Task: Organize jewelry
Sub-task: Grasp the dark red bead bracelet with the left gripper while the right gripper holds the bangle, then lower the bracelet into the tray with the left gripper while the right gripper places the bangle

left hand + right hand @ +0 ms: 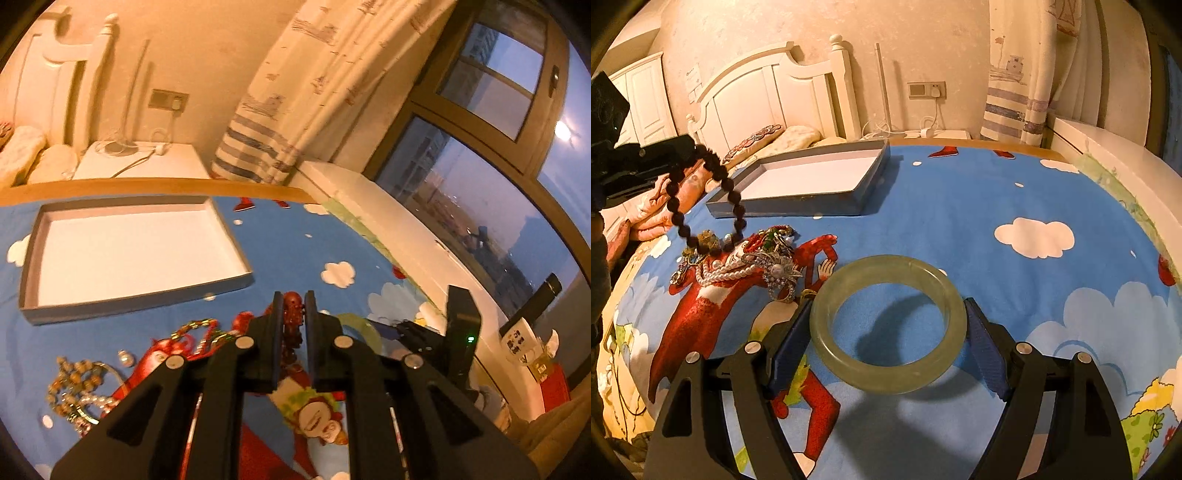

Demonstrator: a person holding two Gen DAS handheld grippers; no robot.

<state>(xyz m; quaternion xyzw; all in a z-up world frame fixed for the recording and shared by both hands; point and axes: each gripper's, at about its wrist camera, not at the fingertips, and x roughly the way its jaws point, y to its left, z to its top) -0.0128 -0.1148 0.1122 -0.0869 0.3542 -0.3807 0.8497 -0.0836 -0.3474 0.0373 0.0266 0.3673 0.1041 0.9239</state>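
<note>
The right gripper (pixel 888 325) holds the green bangle (pixel 886 323) level above the blue cartoon bedsheet (pixel 997 192). Its fingers (pixel 984 354) are spread wide and bear on opposite outer edges of the ring. This is judged to be the only stable grip on a rigid hoop, since it leaves the opening clear and prevents rolling.

The left gripper (pixel 293 317) has its fingers (pixel 275 325) drawn nearly together and clamped on a dark red bead bracelet (pixel 701 199). In the right wrist view the strand hangs as a loop, and its lower end is near or on the jewelry pile (pixel 746 258). Whether it has fully cleared the pile cannot be told. A pinch on one part of the strand lets the rest drape freely, which suits a flexible item.

The pile lies on the bedsheet just in front of the open shallow box (pixel 812 181), on the near side of it. It contains pearls (pixel 720 275), a brooch (pixel 781 275) and mixed beads, all tangled. The box is judged to be the destination. It is empty and nothing blocks its opening.

Risk: the hanging loop may snag the pile and drag other pieces along.

Beyond the box are the headboard (pixel 768 85), a wall socket (pixel 927 89) and a curtain (pixel 1023 74).
</note>
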